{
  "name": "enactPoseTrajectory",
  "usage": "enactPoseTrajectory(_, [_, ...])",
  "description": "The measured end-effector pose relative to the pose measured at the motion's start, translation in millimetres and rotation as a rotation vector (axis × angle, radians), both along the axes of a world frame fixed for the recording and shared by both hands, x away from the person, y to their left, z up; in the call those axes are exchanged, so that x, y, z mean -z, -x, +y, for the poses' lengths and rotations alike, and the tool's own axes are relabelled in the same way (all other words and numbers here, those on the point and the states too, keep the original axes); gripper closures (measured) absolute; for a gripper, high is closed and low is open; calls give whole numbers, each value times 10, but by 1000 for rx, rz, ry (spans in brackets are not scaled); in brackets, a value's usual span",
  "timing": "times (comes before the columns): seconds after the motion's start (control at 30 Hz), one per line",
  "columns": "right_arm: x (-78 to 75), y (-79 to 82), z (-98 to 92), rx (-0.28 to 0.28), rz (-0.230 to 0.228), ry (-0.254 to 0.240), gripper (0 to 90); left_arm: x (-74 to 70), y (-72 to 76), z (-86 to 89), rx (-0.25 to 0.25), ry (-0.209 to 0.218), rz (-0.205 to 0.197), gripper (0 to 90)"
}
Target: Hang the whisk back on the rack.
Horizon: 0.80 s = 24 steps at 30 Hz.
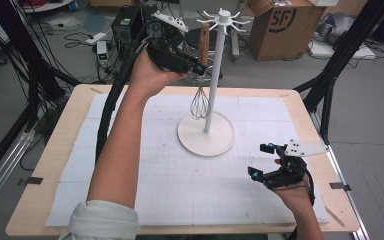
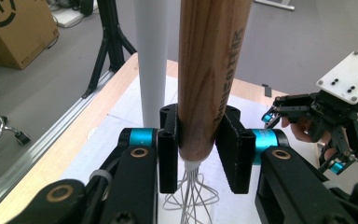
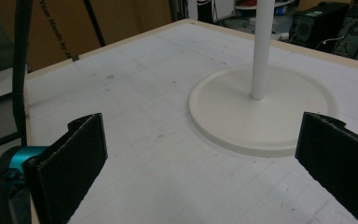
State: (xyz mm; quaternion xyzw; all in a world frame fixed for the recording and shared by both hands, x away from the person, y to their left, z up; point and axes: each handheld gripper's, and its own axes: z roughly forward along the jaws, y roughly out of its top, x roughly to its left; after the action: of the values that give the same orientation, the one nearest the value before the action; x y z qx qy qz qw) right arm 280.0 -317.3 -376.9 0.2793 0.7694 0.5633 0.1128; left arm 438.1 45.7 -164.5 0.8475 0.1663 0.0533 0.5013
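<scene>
A whisk (image 2: 209, 79) with a smooth, grained wooden handle and thin wire loops is pinched at the handle's lower end by the left hand-held gripper (image 2: 199, 149), raised beside the white pole of a round-based hook stand (image 1: 206, 134). The right hand-held gripper (image 1: 264, 161) is held spread, low over the white gridded mat (image 1: 180, 185) on the wooden surface (image 1: 40, 175).

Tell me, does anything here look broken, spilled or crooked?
Nothing stands out. The whisk hangs upright beside the white stand, its wooden handle clamped in the left gripper. The right gripper waits open above the table.
</scene>
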Motion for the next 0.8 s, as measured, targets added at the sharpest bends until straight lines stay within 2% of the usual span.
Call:
enactPoseTrajectory(0.07, [-1,3,2,2,-1,-3,8,12,-3,-20,0,5,9,707])
enactPoseTrajectory(0.47, [-9,10,2,0,1,-1,8,24,27,-147,30,-29,10,707])
enactPoseTrajectory(0.73, [-9,10,1,-1,1,-1,8,20,4,-146,-13,-43,3,696])
enactPoseTrajectory(0.8, [-9,9,-2,1,1,-1,8,21,-2,-132,-34,-51,-4,625])
